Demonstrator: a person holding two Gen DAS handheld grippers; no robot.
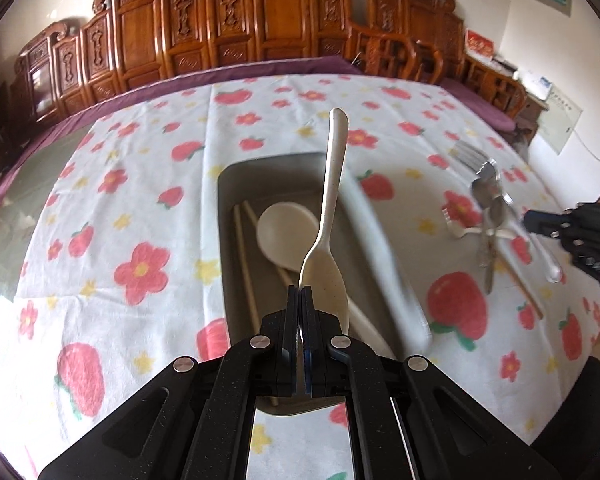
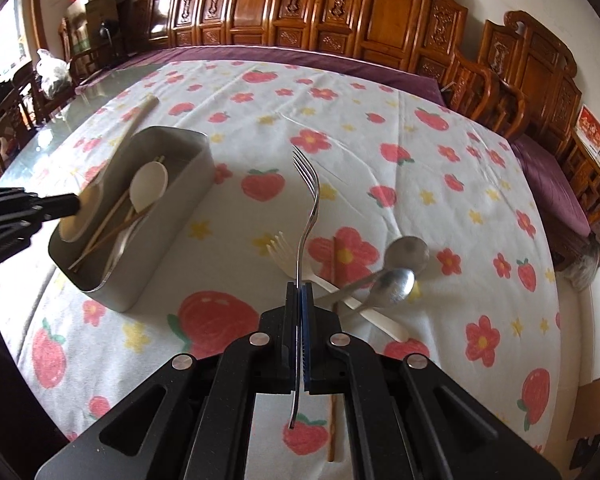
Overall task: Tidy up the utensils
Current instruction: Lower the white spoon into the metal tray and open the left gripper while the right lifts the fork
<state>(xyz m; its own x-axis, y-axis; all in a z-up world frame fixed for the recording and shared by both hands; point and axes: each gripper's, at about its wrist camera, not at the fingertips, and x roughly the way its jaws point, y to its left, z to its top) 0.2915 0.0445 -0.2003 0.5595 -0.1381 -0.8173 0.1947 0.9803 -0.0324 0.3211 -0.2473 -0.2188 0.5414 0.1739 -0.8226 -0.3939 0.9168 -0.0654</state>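
While both grippers are clamping a utensil each, we are carrying pieces from a loose pile toward a grey bin (image 1: 236, 184) standing on the counter (image 1: 100, 208), which is covered by a white cloth printed with red flowers and strawberries.

Our left gripper (image 1: 299, 292) is hovering over the bin, its fingers (image 1: 293, 300) clenched on the bowl end of a cream plastic spoon (image 1: 332, 184), whose handle is pointing away from us. Inside the bin we are seeing another cream spoon (image 1: 286, 226) and chopsticks (image 1: 246, 256) already lying lengthwise.

Our right gripper (image 2: 299, 290) is holding a metal fork (image 2: 309, 200) by its handle, fingers (image 2: 292, 300) clenched, tines pointing away, above the counter. Beneath it, a cream plastic fork (image 2: 300, 268), two metal spoons (image 2: 396, 276) and a single chopstick (image 2: 334, 360) are lying crossed in a heap, well apart from the bin.

We judge that the sorting is partly done. The next move is calling for lowering the cream spoon into the bin alongside the others and releasing it, then bringing the metal fork across; the spoon's long handle could catch on the bin's far wall.
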